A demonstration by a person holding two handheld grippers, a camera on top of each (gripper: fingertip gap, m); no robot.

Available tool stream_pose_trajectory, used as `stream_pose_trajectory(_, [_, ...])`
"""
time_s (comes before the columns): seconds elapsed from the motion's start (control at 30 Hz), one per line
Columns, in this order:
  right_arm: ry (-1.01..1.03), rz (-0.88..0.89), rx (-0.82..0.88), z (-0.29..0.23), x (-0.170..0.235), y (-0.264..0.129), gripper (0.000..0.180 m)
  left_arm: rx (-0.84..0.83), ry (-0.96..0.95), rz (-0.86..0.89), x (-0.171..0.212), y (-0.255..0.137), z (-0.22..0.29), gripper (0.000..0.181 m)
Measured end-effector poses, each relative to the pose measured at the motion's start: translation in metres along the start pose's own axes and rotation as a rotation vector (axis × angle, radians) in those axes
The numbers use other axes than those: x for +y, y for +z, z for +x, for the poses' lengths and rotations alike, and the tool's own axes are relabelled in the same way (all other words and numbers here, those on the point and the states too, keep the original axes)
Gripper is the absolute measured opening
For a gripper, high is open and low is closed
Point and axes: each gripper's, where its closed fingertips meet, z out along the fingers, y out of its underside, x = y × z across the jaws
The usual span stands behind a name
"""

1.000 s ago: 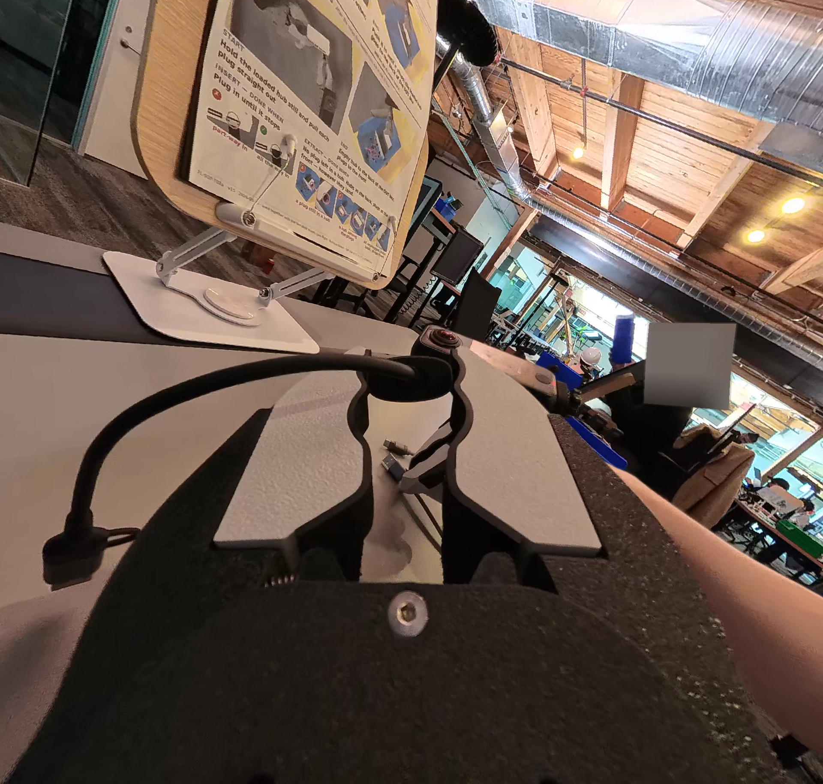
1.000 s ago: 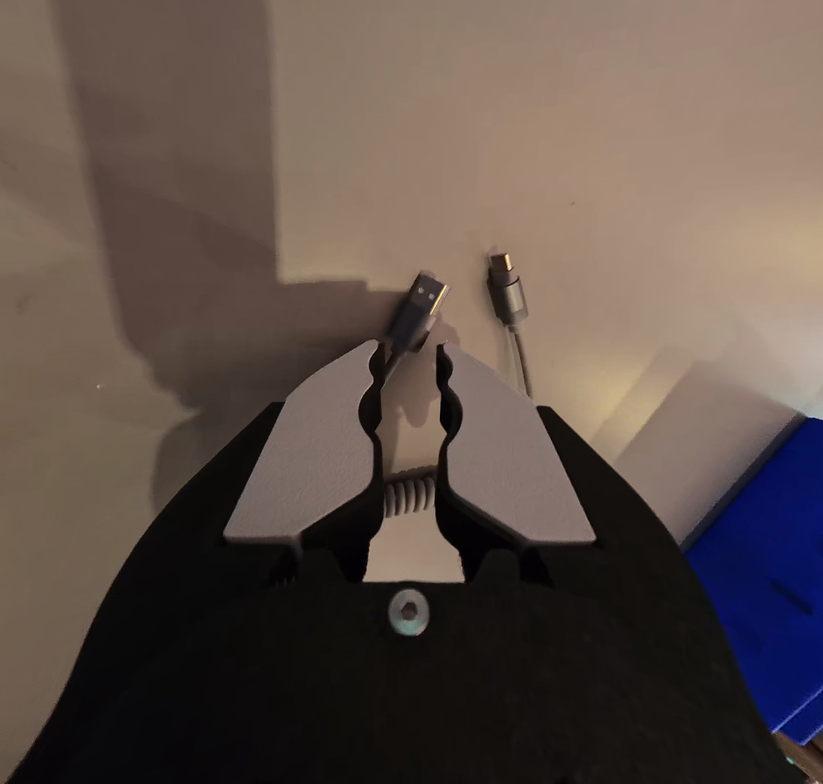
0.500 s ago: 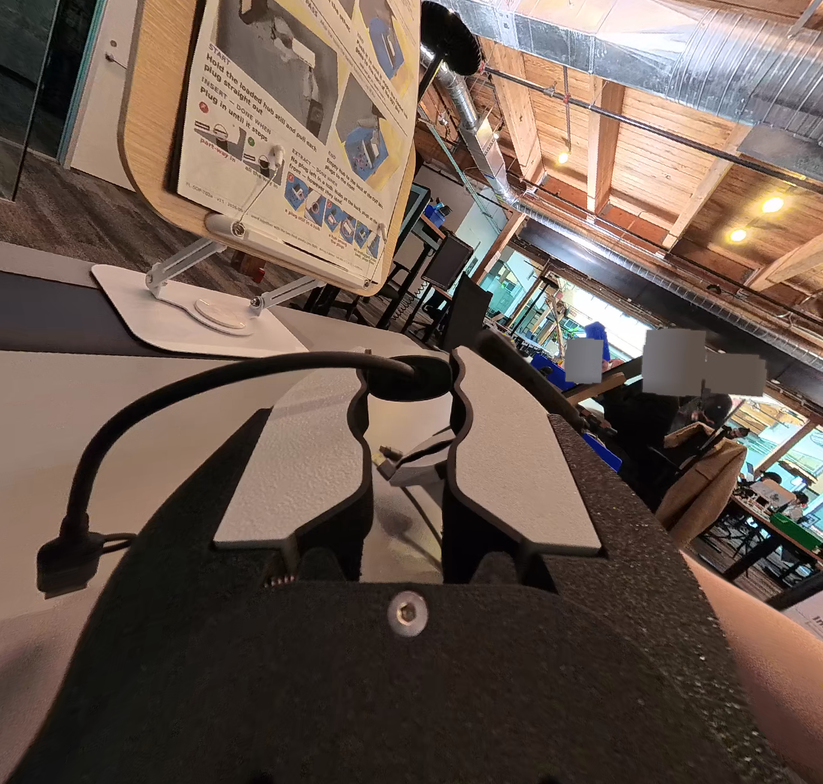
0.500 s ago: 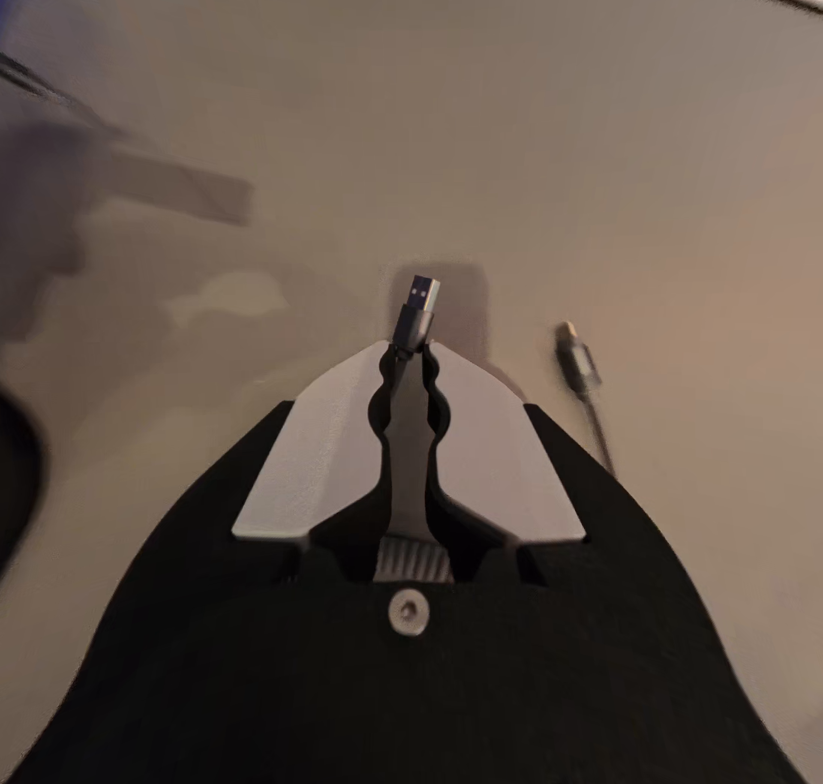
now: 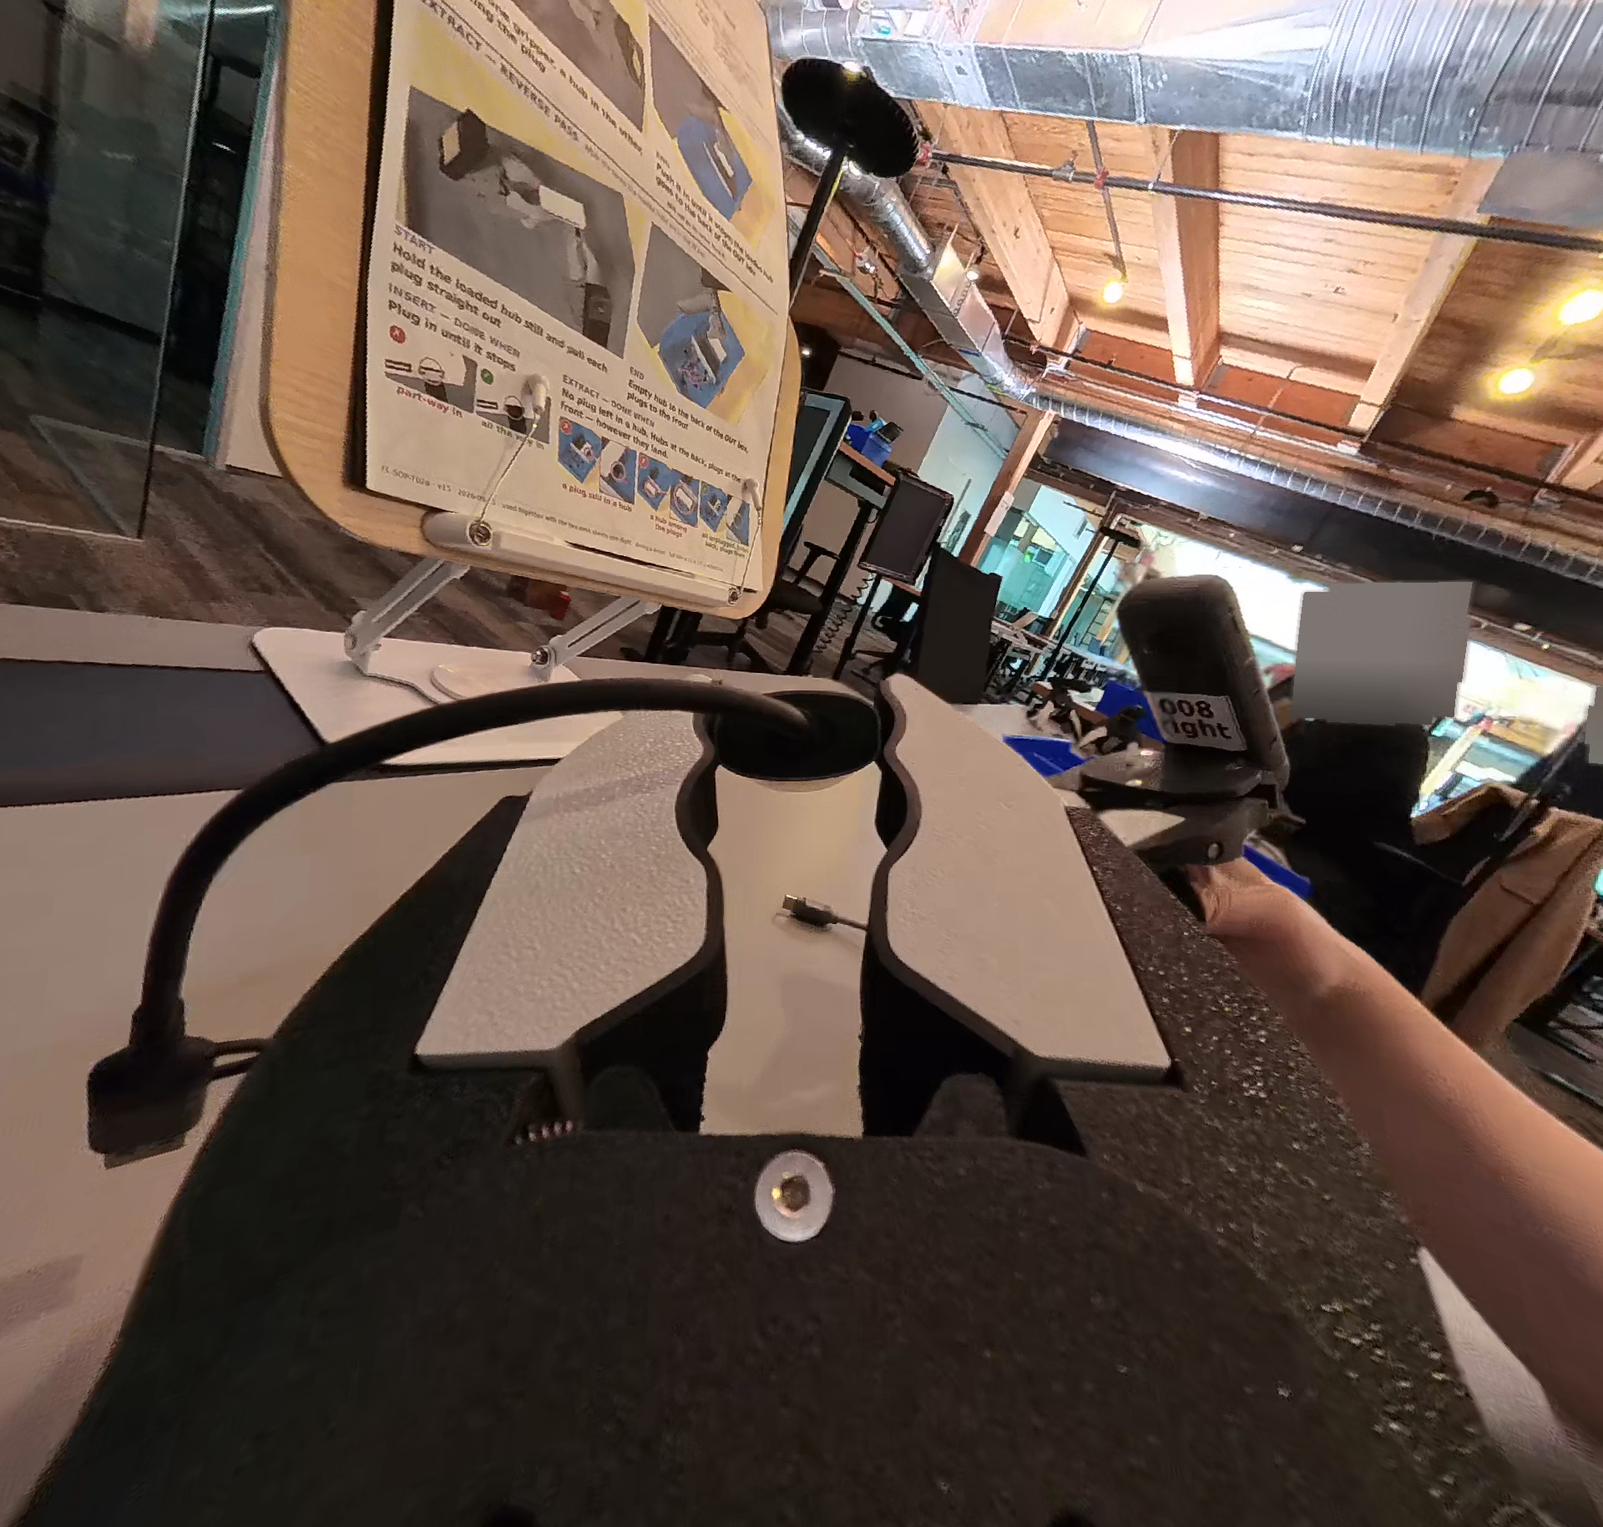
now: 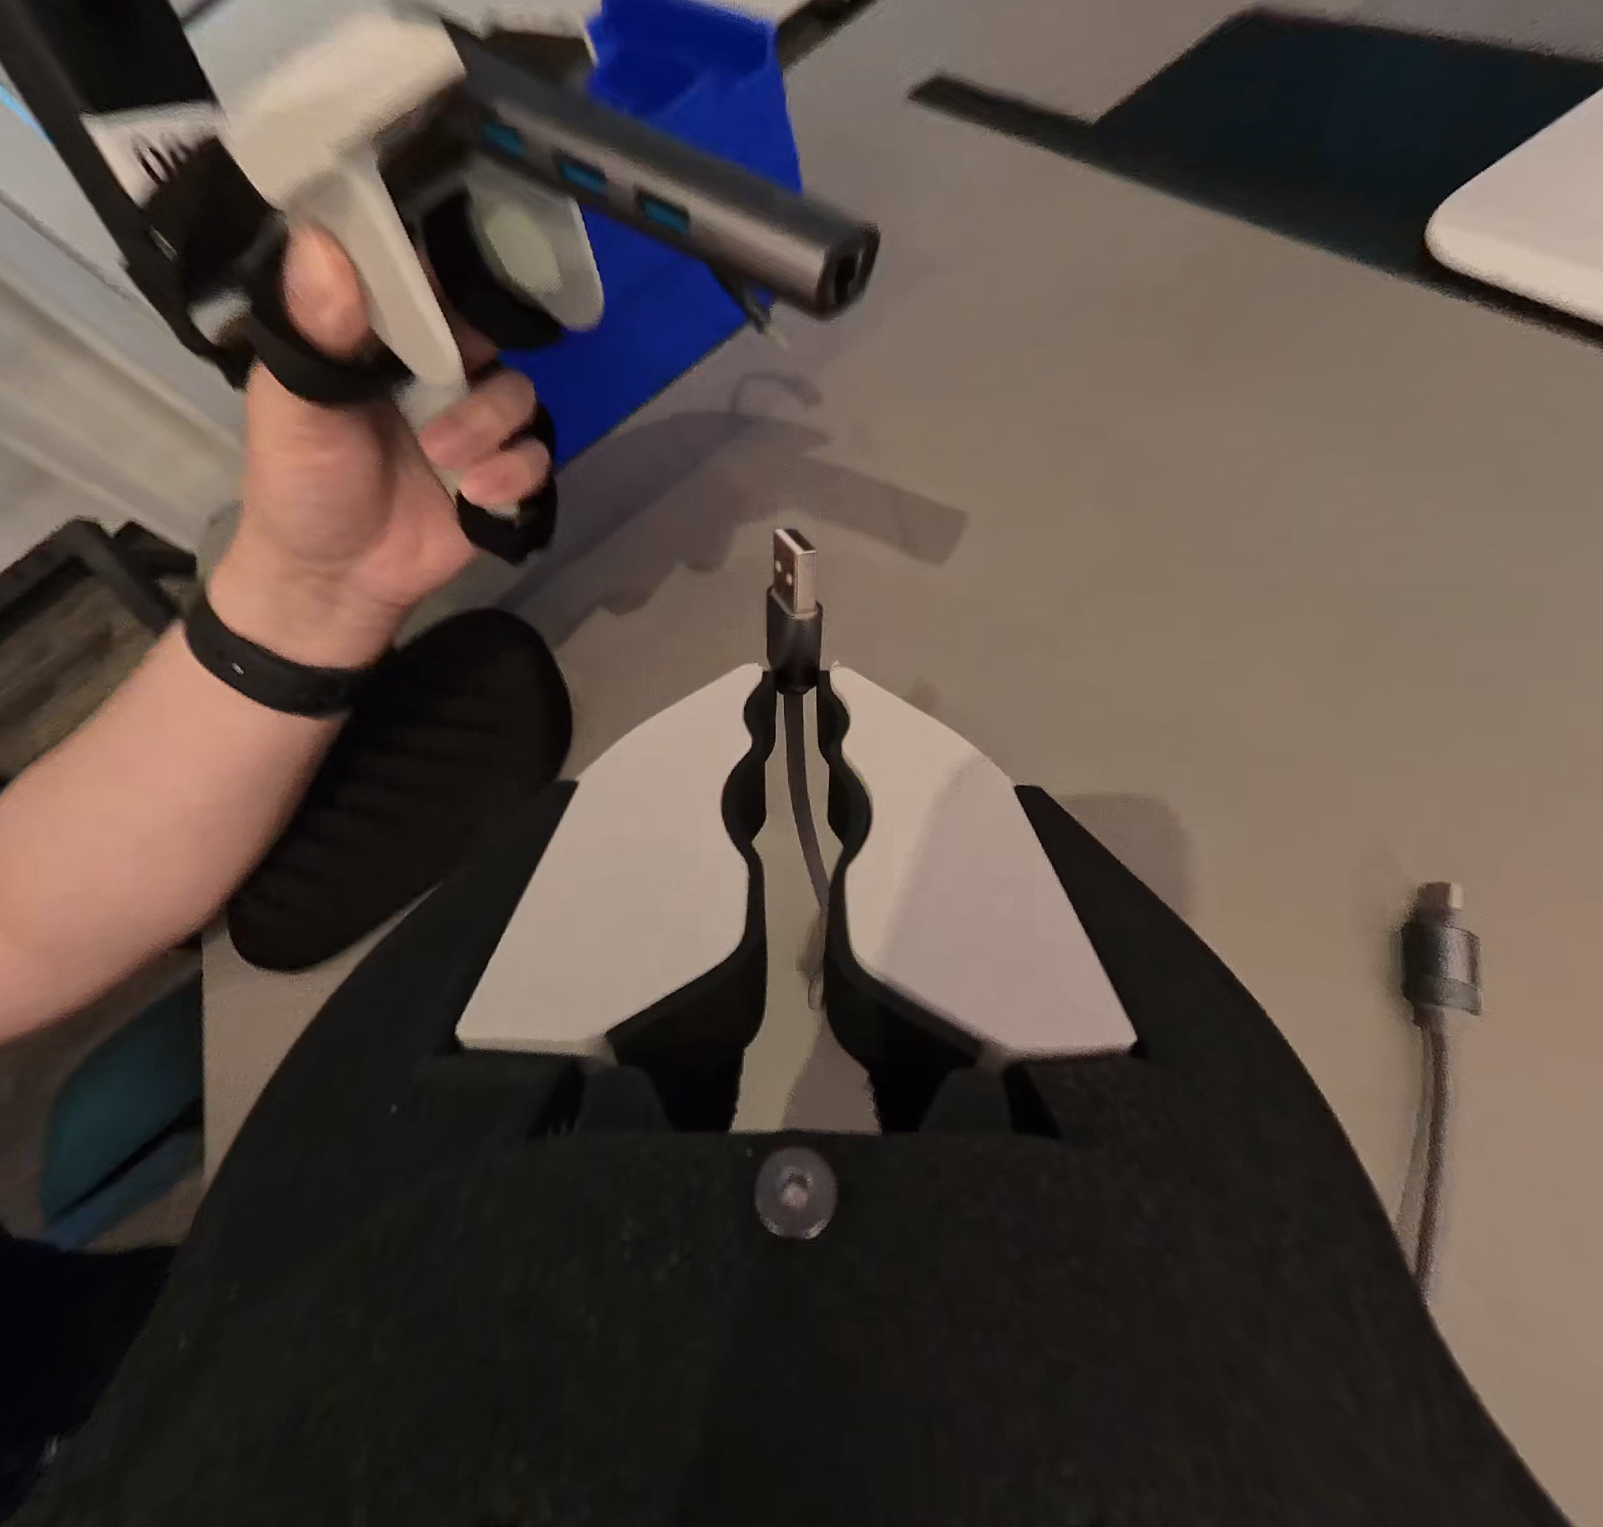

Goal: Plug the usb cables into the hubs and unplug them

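My left gripper (image 5: 794, 705) is shut on one end of a dark grey usb hub (image 5: 794, 744). The hub's black cable (image 5: 347, 757) arcs left and ends in a plug (image 5: 143, 1086). In the right wrist view the hub (image 6: 668, 193) is held in the air at upper left, its blue ports showing. My right gripper (image 6: 794, 674) is shut on a dark usb-A plug (image 6: 794, 592) that sticks out past the fingertips, below and right of the hub. A grey usb-C plug (image 6: 1436, 956) lies on the table to the right, and shows in the left wrist view (image 5: 807, 908).
A blue bin (image 6: 694, 288) stands behind the hub. An instruction board (image 5: 538, 271) on a white stand base (image 5: 382, 670) is at the table's far left. A hand with a black wristband (image 6: 260, 670) holds the left gripper. A black rounded pad (image 6: 390, 783) is near the table edge. Some 15 cm of space lies between my two pairs of fingers.
My right gripper has shut on the usb-A plug, lifted it off the table and swung left toward the hub. The usb-C plug stays on the table.
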Motion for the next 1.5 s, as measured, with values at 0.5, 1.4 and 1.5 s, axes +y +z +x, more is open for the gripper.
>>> stream_pose_trajectory(0.5, [-0.102, -0.521, -0.891, -0.127, 0.087, 0.040, 0.006, -0.101, 0.061, 0.032, -0.019, -0.019, -0.021, 0.032])
stream_pose_trajectory(1.4, [-0.526, -0.483, -0.333, -0.105, 0.097, 0.093, 0.028, -0.114, 0.034, 0.030, -0.018, -0.024, -0.030, 0.033])
stream_pose_trajectory(1.5, [-0.690, -0.433, -0.134, -0.096, 0.091, 0.090, 0.029, -0.112, 0.025, 0.032, -0.018, -0.024, -0.031, 0.032])
